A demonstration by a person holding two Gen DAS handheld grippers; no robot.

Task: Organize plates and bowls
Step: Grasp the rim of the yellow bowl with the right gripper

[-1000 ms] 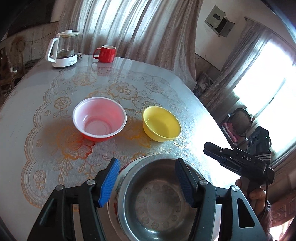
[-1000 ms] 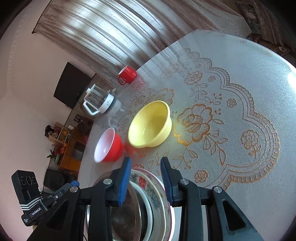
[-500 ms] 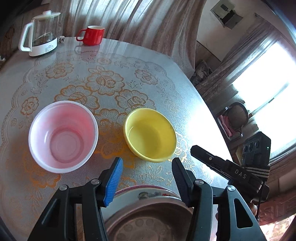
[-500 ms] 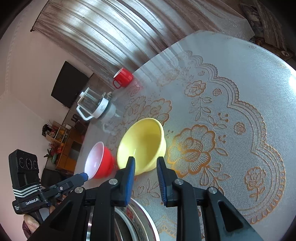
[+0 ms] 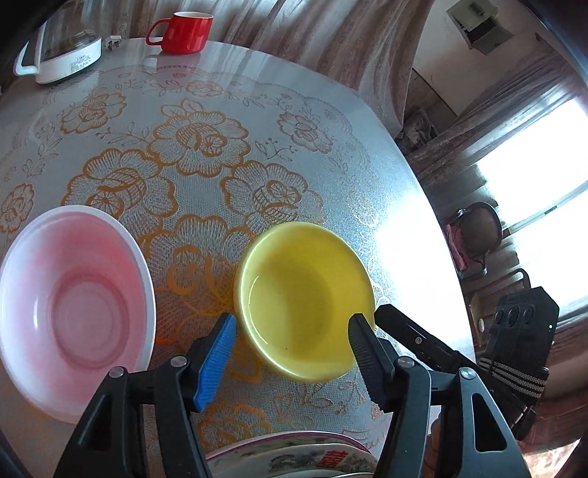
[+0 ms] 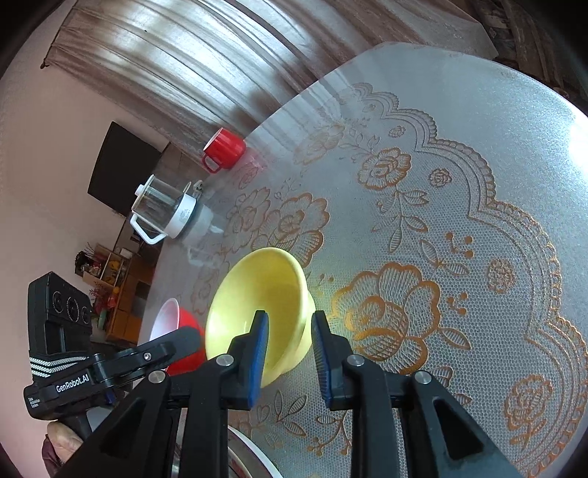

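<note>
A yellow bowl [image 5: 305,301] stands upright on the lace-covered table, with a red bowl with a white-pink inside [image 5: 73,305] to its left. My left gripper [image 5: 293,323] hangs over the yellow bowl's near side. Its jaws are opening, one finger at each side of the bowl, pads apart from it. My right gripper [image 6: 289,320] straddles the yellow bowl's [image 6: 257,312] near rim. One pad is inside and one outside, with a narrow gap and no visible pressing. A stack of decorated plates [image 5: 294,456] lies at the near edge below both grippers.
A red mug [image 5: 183,31] and a glass kettle [image 5: 58,51] stand at the table's far side by the curtain. The table's rounded edge [image 5: 433,220] runs down the right. A hand [image 6: 62,445] grips the left gripper's handle.
Both grippers have moved forward from above the plate stack and steel bowl to the yellow bowl. The right jaws have narrowed, and the left jaws have widened a little.
</note>
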